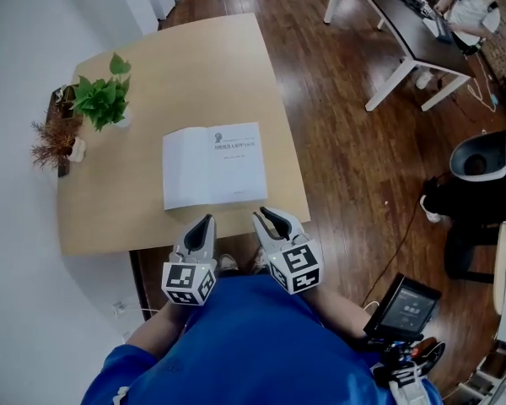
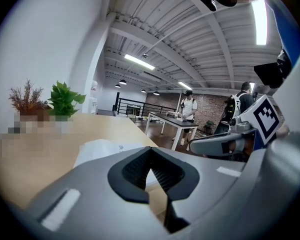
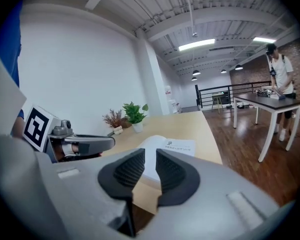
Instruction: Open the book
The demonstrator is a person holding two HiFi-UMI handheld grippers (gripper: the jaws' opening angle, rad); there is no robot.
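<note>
A white book (image 1: 212,165) lies open on the wooden table (image 1: 194,57), a printed title on its right page. It also shows as the book (image 2: 97,151) and the book (image 3: 172,146) in the gripper views. Both grippers hang just off the table's front edge, close to the person's blue shirt, and neither touches the book. My left gripper (image 1: 204,224) (image 2: 151,151) has its fingertips pressed together and holds nothing. My right gripper (image 1: 270,218) (image 3: 150,154) shows a narrow gap between its pads, also holding nothing.
A green potted plant (image 1: 103,99) and a dried brown plant (image 1: 55,137) stand at the table's left edge by the white wall. A dark desk (image 1: 405,24) with a seated person is at the back right. A tablet (image 1: 409,306) sits low right above the wooden floor.
</note>
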